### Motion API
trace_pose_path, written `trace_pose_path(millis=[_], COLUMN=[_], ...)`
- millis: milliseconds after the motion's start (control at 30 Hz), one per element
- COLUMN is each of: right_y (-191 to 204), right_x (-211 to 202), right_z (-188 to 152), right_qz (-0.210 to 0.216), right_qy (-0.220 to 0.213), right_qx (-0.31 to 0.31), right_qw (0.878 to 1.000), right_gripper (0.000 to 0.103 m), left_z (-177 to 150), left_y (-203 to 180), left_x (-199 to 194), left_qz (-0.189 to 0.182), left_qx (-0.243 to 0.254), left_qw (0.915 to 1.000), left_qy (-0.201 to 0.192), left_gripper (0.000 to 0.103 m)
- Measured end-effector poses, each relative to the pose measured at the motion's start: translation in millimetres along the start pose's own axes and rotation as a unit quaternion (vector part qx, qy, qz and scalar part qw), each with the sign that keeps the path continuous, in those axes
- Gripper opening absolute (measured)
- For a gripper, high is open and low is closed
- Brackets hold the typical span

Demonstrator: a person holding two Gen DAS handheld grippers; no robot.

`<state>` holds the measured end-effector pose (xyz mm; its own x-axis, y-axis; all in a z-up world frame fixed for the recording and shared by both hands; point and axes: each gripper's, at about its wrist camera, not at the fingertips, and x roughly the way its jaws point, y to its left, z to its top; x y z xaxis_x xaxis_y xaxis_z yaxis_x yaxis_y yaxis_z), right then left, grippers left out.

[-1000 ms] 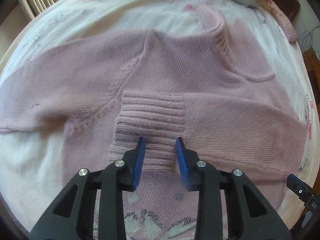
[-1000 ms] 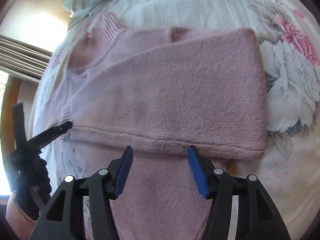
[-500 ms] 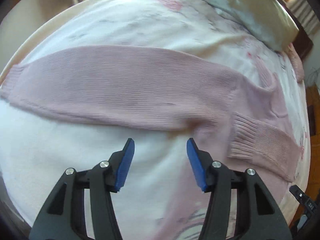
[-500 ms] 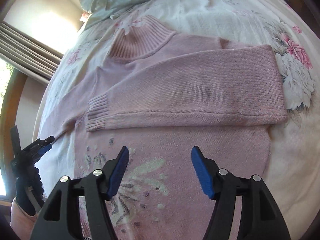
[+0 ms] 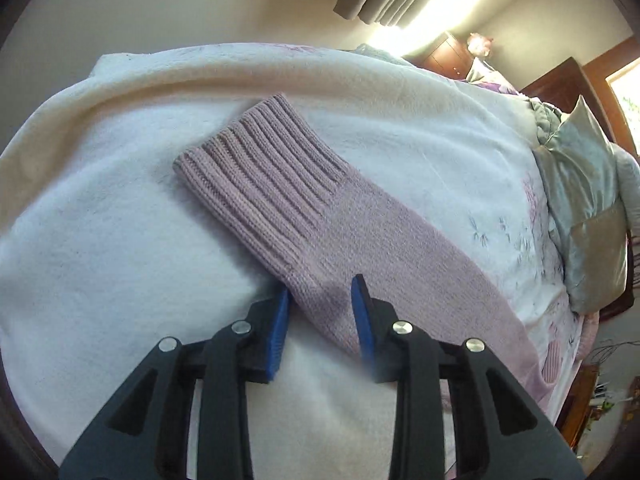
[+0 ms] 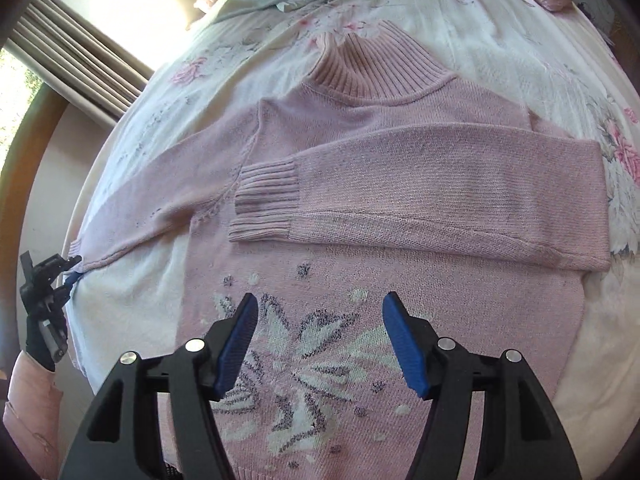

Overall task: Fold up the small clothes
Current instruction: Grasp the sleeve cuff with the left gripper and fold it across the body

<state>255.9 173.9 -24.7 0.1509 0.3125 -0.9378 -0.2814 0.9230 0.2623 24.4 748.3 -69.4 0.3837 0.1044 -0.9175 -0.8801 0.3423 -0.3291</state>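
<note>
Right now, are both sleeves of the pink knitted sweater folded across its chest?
No: one sleeve lies across the chest, the other sleeve stretches outward.

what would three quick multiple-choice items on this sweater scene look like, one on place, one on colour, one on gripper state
1. Where does the folded sleeve lie?
A. across the sweater's chest
B. hanging off the bed
C. tucked under the pillow

2. What colour is the sweater?
A. green
B. pink
C. black

3. How does the left gripper stand at the outstretched sleeve?
A. clamped shut far from it
B. out of view
C. jaws apart on either side of the sleeve, just behind its ribbed cuff

Answers:
1. A, the right wrist view shows it laid sideways over the chest, below the collar.
2. B, the knit is pink in both views.
3. C, a blue pad shows on each side of the sleeve.
</note>
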Motion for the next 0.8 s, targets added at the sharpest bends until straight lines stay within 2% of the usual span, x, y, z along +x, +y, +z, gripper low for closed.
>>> trace_pose_path(millis=[133,167,267,333,433,500,633,800], right_y=[-2,-4,-13,-18,-27,-35,-55,-74], right_x=[-9,-10,-15,-18,-20,-21,-21,-25], right_z=[-2,-2,-7,-10,-17,-22,-32,-44], right_qz=[-0.007,-0.010,-0.011,-0.012,-0.011,-0.009,-0.005,-0.002], right_qy=[-0.007,-0.008,-0.012,-0.014,-0.016,-0.018,-0.021,-0.028], right_qx=[0.004,0.007,0.018,0.024,0.032,0.043,0.070,0.096], right_qw=[1.000,1.000,1.000,1.000,0.999,0.999,0.997,0.995], right_gripper=[0.065,0.065,0.065,0.066,0.066,0.066,0.066,0.066], left_z=[4,5,5,4,-7,-22,-72,-154], left_y=[-2,-4,-10,-17,-45,-77,-155,-247], left_x=[1,0,-3,-11,-26,-35,-37,-15], left_qz=[-0.007,-0.005,-0.011,-0.016,-0.024,-0.038,-0.083,-0.129], left_qx=[0.002,0.003,-0.006,-0.004,0.033,0.079,0.186,0.292], left_qw=[0.9999,0.9999,0.9996,0.9990,0.9972,0.9938,0.9778,0.9477], left_qy=[-0.011,-0.014,-0.027,-0.041,-0.062,-0.067,-0.047,0.001], left_gripper=[0.025,0.016,0.006,0.005,0.005,0.005,0.005,0.005])
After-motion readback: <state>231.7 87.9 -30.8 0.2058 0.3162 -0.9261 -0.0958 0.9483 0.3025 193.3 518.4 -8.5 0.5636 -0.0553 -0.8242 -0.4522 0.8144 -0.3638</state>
